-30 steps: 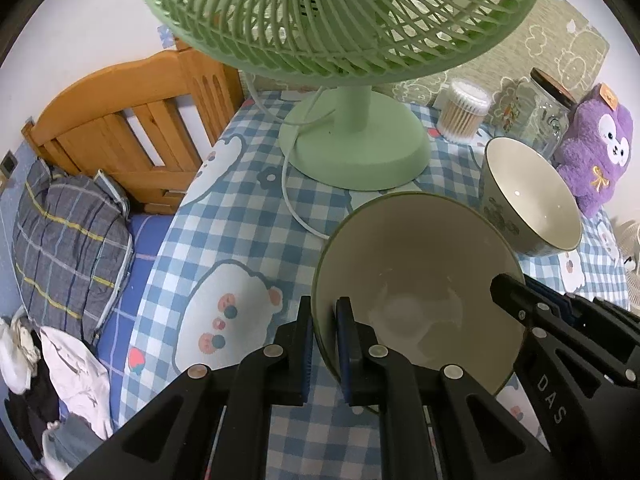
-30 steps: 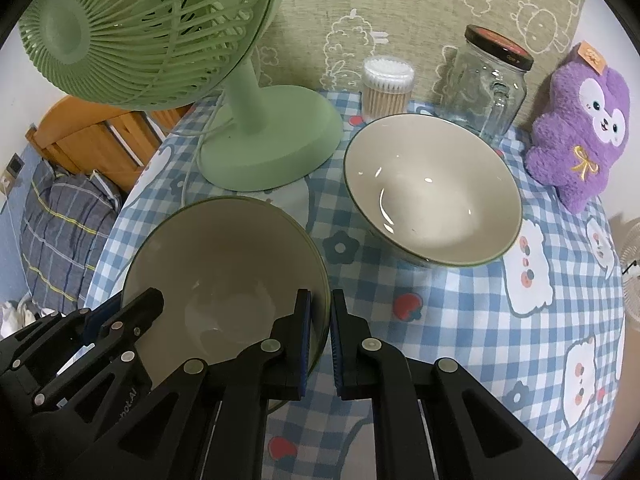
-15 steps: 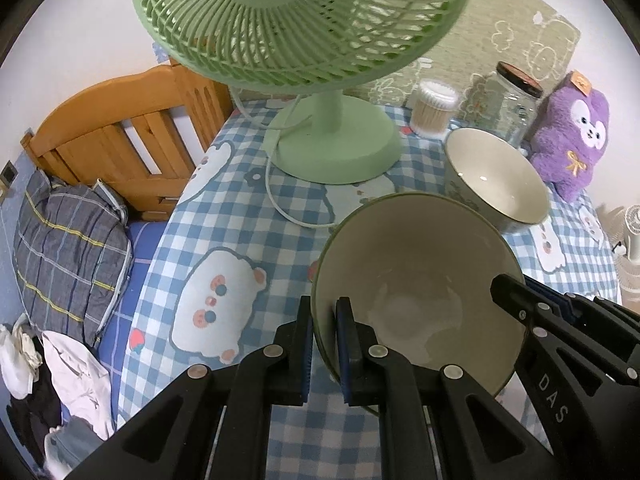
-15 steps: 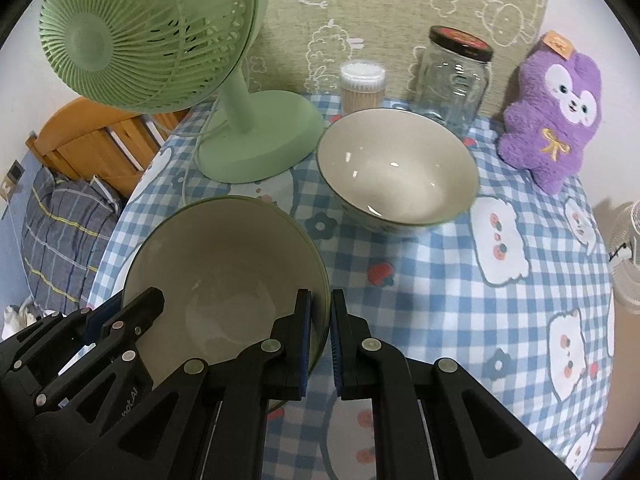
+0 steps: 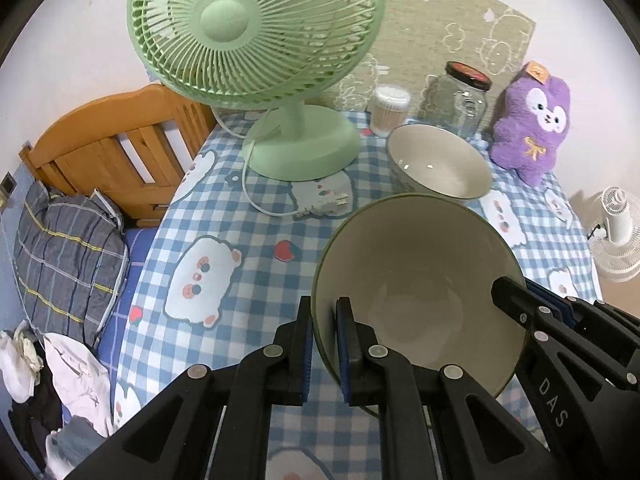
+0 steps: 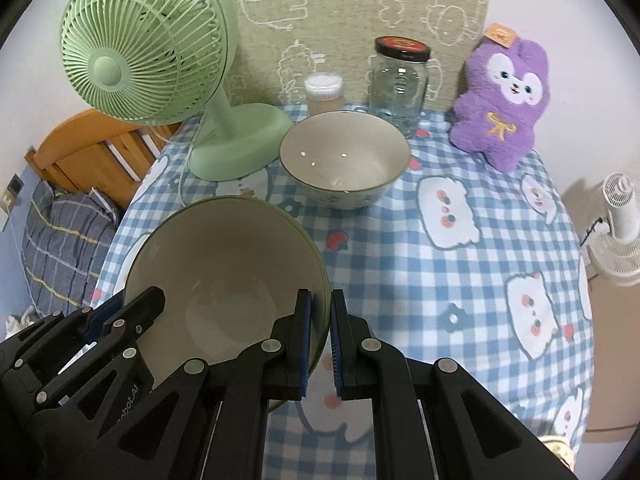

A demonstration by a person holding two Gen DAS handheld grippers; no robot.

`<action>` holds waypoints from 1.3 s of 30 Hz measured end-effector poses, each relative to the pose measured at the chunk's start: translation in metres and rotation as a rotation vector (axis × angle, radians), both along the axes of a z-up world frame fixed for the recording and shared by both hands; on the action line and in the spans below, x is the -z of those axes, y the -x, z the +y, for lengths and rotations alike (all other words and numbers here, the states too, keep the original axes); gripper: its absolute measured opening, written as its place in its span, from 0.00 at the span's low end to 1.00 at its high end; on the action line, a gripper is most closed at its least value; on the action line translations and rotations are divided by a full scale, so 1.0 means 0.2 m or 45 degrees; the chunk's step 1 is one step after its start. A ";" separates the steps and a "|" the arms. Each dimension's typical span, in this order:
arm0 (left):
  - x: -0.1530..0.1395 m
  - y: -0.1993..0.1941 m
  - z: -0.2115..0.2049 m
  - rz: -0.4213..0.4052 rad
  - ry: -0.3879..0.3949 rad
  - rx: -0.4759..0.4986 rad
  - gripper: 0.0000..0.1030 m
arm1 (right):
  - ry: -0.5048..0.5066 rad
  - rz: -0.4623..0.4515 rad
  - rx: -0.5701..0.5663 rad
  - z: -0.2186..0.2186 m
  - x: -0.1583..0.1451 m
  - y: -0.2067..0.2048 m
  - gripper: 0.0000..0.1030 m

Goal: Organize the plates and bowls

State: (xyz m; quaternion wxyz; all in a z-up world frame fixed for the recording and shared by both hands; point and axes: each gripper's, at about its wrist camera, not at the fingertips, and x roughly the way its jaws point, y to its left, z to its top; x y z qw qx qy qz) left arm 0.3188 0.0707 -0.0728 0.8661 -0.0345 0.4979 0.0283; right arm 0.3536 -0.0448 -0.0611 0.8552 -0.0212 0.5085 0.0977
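Observation:
Both grippers hold one cream bowl with a green rim [image 5: 416,280] [image 6: 228,264] above the checked tablecloth. My left gripper [image 5: 324,312] is shut on its left rim. On the opposite rim my right gripper [image 6: 320,304] is shut too, and it also shows at the right of the left wrist view [image 5: 516,292]. The left gripper appears at the lower left of the right wrist view [image 6: 132,304]. A second, similar bowl [image 5: 438,164] [image 6: 344,160] stands on the table farther back, apart from the held one.
A green desk fan [image 5: 256,40] [image 6: 148,56] stands at the back left, its cord trailing on the cloth. Behind the far bowl are a cotton-swab tub [image 6: 323,88], a glass jar [image 6: 400,80] and a purple plush toy [image 6: 500,104]. A wooden bed frame [image 5: 112,152] lies left of the table edge.
Both grippers have lifted and drawn back with the bowl, which keeps its place between them. The fan, far bowl and back objects now look smaller and farther away.

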 end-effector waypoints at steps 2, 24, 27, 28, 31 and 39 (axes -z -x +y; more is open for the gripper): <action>-0.03 0.03 -0.02 0.001 0.004 0.001 0.07 | 0.002 0.000 0.002 -0.02 -0.03 0.03 0.11; -0.14 0.37 -0.18 -0.011 0.021 -0.075 0.07 | -0.003 -0.021 -0.050 -0.22 -0.18 0.35 0.11; -0.14 0.41 -0.19 -0.033 0.007 -0.076 0.07 | -0.012 -0.033 -0.058 -0.23 -0.17 0.38 0.11; -0.13 0.42 -0.19 -0.044 -0.001 -0.072 0.07 | -0.013 -0.041 -0.060 -0.23 -0.16 0.40 0.11; -0.13 0.46 -0.20 -0.073 -0.019 -0.065 0.07 | -0.022 -0.065 -0.059 -0.24 -0.15 0.44 0.11; -0.16 0.58 -0.20 -0.120 -0.021 -0.052 0.08 | -0.018 -0.137 -0.055 -0.24 -0.19 0.56 0.11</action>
